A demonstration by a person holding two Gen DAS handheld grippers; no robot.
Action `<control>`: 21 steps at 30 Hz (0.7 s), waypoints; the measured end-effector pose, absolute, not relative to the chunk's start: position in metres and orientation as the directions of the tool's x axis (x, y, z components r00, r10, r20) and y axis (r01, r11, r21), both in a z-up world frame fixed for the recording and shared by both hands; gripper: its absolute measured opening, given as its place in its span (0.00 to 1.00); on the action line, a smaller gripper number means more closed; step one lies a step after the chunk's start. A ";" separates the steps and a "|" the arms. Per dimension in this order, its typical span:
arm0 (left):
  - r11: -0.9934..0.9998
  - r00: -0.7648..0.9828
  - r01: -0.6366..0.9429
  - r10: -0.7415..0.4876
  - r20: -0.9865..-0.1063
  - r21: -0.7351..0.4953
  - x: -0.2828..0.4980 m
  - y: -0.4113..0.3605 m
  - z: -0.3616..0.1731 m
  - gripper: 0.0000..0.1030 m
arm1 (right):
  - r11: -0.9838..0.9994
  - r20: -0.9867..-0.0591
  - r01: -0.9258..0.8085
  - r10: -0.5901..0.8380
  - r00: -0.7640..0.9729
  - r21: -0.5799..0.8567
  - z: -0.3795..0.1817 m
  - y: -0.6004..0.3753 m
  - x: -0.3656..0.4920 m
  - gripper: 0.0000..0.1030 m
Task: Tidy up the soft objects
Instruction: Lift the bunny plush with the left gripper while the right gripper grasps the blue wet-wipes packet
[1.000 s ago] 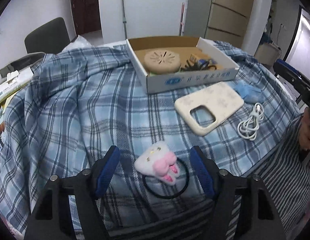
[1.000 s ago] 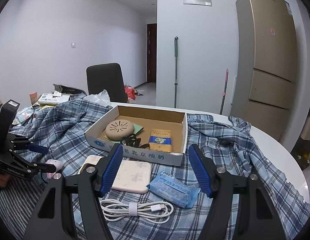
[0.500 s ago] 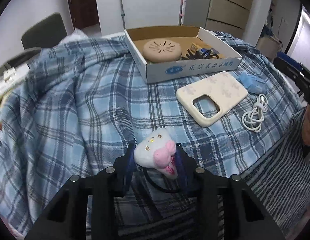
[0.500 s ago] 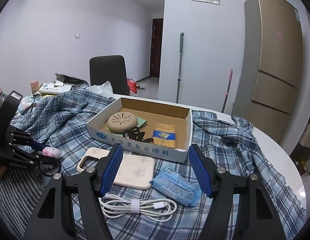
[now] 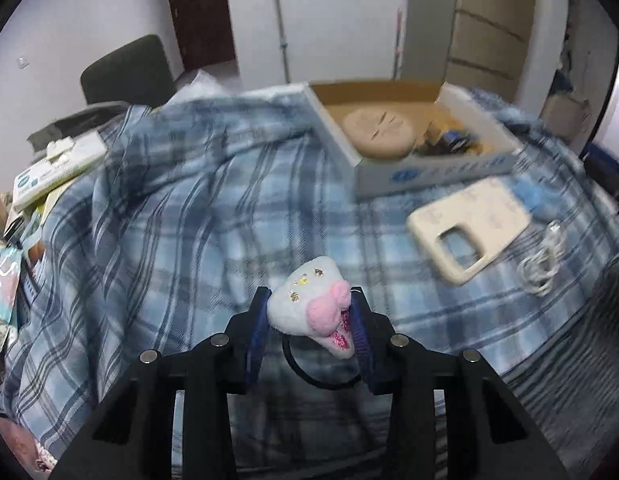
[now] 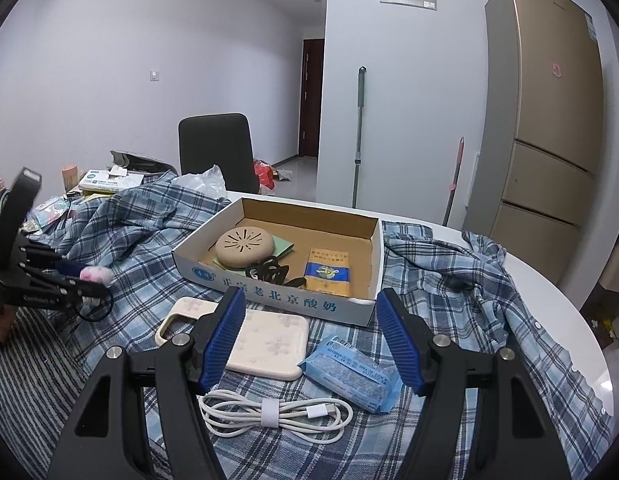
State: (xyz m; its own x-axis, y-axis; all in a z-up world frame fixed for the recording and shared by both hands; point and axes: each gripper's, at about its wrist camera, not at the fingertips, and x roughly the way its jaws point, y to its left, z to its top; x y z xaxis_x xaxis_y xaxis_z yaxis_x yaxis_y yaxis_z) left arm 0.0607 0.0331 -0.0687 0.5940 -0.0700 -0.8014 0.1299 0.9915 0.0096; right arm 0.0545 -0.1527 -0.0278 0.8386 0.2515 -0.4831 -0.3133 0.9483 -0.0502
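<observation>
Broadly, a blue plaid cloth (image 6: pixel 121 236) covers the table and fills the middle of both views, giving every loose item a soft bed to lie on. Toward the upper centre of the right wrist view sits an open cardboard box (image 6: pixel 277 300), its low walls and missing lid making it, I judge, the collecting place: a round tan cushion (image 6: pixel 244 247), a tangle of dark hair ties (image 6: pixel 269 272) and a yellow and blue packet (image 6: pixel 327 272) already lie inside. Just in front of the box, on the cloth, a cream phone case (image 6: pixel 269 344) lies flat, with a blue tissue pack (image 6: pixel 349 376) beside it at lower centre and a coiled white cable (image 6: pixel 269 416) nearest the camera, all apparently waiting their turn.

Over those three the right gripper (image 6: pixel 311 344) hangs with its blue pads wide apart and nothing between them, probably idle while the other hand works.

At the lower centre of the left wrist view, the left gripper (image 5: pixel 309 320) is clenched on a small white and pink plush hair tie (image 5: pixel 309 308), squeezing the plush from both sides so that the black elastic loop (image 5: pixel 321 376) dangles free beneath. It is held just above the cloth, well short of the box, seemingly bound there.
</observation>
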 end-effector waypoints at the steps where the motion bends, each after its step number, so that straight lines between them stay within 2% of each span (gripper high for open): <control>1: 0.989 0.611 0.150 -0.094 -0.786 -0.002 0.060 0.027 -0.061 0.39 | 0.949 -0.483 -0.312 0.252 0.838 -0.046 -0.028 -0.154 0.055 0.65; 4: 0.979 0.662 0.204 -0.156 -0.733 -0.023 0.057 0.007 -0.042 0.39 | 0.951 -0.485 -0.309 0.259 0.835 -0.025 -0.027 -0.158 0.056 0.65; 7: 0.945 0.693 0.306 -0.302 -0.654 -0.112 0.052 -0.011 -0.025 0.39 | 0.956 -0.497 -0.293 0.256 0.829 0.005 -0.022 -0.165 0.058 0.65; 9: 0.926 0.704 0.349 -0.359 -0.613 -0.141 0.050 -0.023 -0.019 0.39 | 0.954 -0.503 -0.299 0.274 0.820 0.032 -0.018 -0.171 0.057 0.65; 15: 0.927 0.747 0.359 -0.357 -0.561 -0.112 0.050 -0.039 -0.031 0.39 | 0.946 -0.603 -0.315 0.295 0.742 0.075 -0.021 -0.176 0.060 0.65; 21: 0.934 0.752 0.329 -0.348 -0.561 -0.138 0.054 -0.031 -0.044 0.39 | 0.935 -0.724 -0.334 0.314 0.614 0.122 -0.046 -0.174 0.071 0.65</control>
State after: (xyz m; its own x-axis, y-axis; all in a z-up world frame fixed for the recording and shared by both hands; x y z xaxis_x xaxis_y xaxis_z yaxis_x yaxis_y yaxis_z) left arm 0.0543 -0.0306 -0.0438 0.7515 -0.3475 -0.5607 0.3291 0.9342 -0.1380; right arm 0.0709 -0.1739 -0.0462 0.6144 0.3141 -0.7238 -0.3338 0.9347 0.1222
